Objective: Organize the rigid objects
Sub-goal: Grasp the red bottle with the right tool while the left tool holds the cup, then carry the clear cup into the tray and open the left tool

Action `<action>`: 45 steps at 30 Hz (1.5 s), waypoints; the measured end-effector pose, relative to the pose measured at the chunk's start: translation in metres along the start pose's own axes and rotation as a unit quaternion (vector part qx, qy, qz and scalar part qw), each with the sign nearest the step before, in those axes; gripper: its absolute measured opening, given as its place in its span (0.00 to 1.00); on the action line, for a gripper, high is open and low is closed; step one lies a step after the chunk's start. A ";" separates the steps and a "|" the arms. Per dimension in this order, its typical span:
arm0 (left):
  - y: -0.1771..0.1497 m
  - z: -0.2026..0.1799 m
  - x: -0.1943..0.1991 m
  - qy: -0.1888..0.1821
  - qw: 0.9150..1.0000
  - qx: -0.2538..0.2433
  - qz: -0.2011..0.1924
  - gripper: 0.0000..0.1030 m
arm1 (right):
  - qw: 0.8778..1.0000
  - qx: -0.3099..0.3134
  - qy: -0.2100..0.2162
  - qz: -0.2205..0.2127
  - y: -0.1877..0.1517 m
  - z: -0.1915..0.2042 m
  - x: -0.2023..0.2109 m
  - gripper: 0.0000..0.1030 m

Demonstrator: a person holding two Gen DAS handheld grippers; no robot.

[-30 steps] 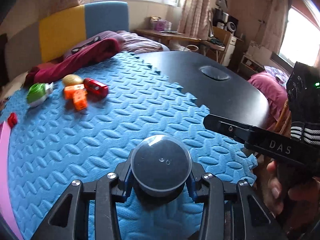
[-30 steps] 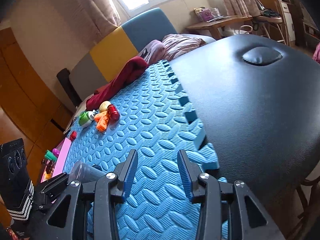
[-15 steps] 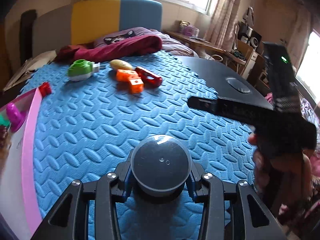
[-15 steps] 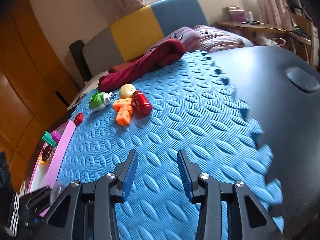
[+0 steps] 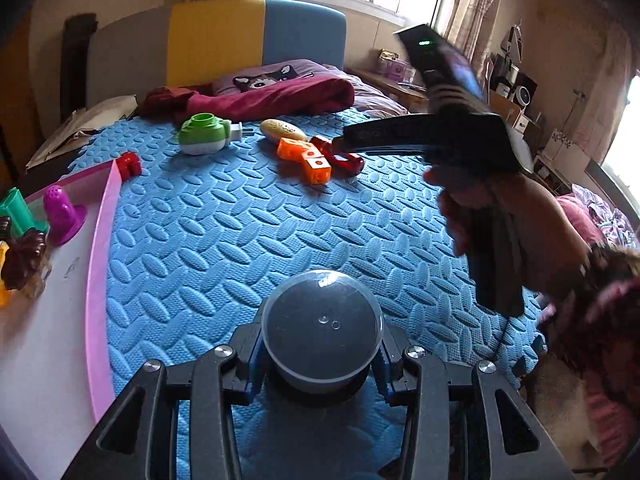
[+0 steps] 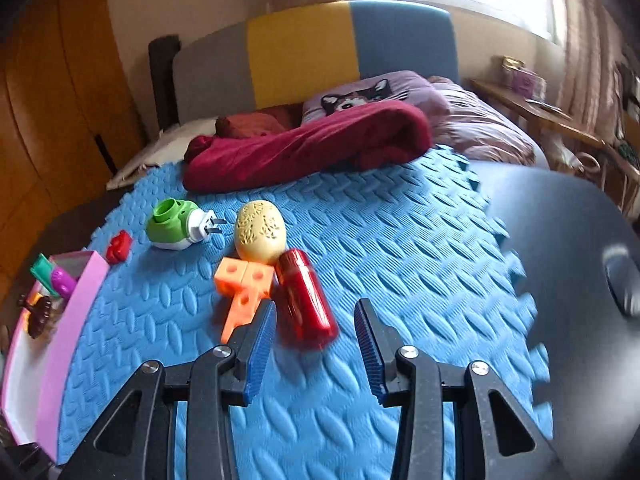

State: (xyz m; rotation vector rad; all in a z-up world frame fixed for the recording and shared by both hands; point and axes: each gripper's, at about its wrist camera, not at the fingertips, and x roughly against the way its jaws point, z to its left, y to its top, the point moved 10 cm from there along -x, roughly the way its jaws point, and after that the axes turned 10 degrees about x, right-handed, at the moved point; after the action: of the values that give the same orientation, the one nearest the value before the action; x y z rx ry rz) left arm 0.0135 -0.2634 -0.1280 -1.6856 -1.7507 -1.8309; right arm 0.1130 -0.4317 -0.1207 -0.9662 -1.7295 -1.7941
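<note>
Swinging in: right claw (image 6: 315, 344), open and empty, now sits over red bottle (image 6: 304, 294); left claw (image 5: 320, 356) still grips clear cup (image 5: 321, 326).

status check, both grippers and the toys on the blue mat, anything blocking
Left gripper shut on clear round plastic cup. Right gripper open, empty, red cylindrical bottle just ahead. Orange cube blocks touch its side.

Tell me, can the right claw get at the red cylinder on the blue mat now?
Probably yes. The right claw is open and empty, and the red cylinder lies just ahead of it, with bare foam mat on one side. The orange blocks crowd its other side.
</note>
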 end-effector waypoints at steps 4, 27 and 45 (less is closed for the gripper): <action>-0.001 0.005 0.003 -0.002 1.000 -0.002 -0.002 0.43 | 0.999 0.033 -0.004 0.024 0.000 0.008 -0.019 0.34; 0.009 0.002 0.023 -0.029 0.999 0.018 -0.023 0.42 | 0.998 -0.056 0.009 -0.016 -0.035 0.005 0.014 0.25; 0.038 0.089 0.088 0.050 0.993 0.068 -0.085 0.42 | 1.000 0.004 -0.009 -0.026 -0.035 0.031 0.021 0.25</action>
State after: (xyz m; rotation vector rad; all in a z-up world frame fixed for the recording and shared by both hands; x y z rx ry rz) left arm 0.0604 -0.1594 -0.0642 -1.4104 -1.9808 -1.7803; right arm 0.0784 -0.3944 -0.1292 -0.9454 -1.7871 -1.8134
